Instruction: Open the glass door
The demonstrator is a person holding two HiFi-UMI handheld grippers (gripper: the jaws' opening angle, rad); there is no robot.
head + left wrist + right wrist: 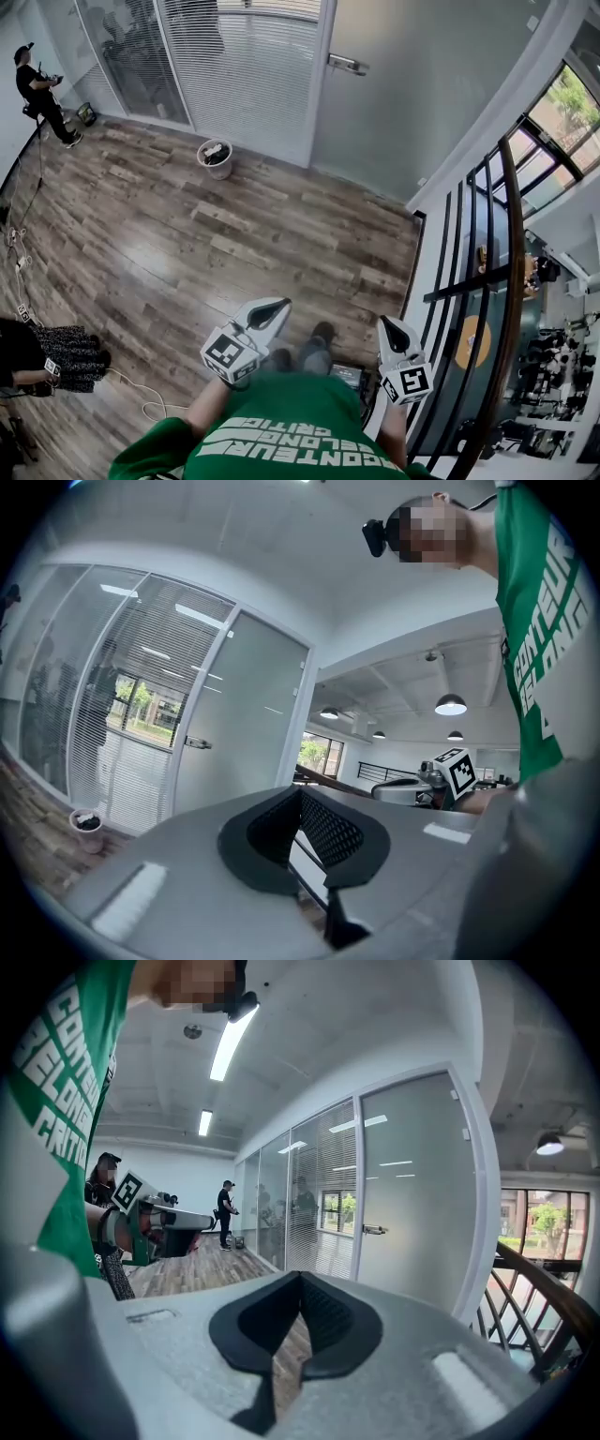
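Wooden floor (234, 234) lies open to the frosted glass door (422, 94), your left tongs (275, 307) and right tongs (393, 329) clenched empty.

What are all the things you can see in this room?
glass door: one, frosted grey, far wall, looks shut
door handle: one, silver, door's left edge
blinds: one set, white, behind glass left of the door
bin: one, white, on the floor by the blinds
floor: one, brown wood
railing: one, dark, right side
cable: one, white, floor at left
standing person: one, in black, far left corner
second person: one, dark clothes, left edge
green shirt: one, bottom middle
left gripper: one, white and black, jaws together, empty
right gripper: one, same colours, jaws together, empty
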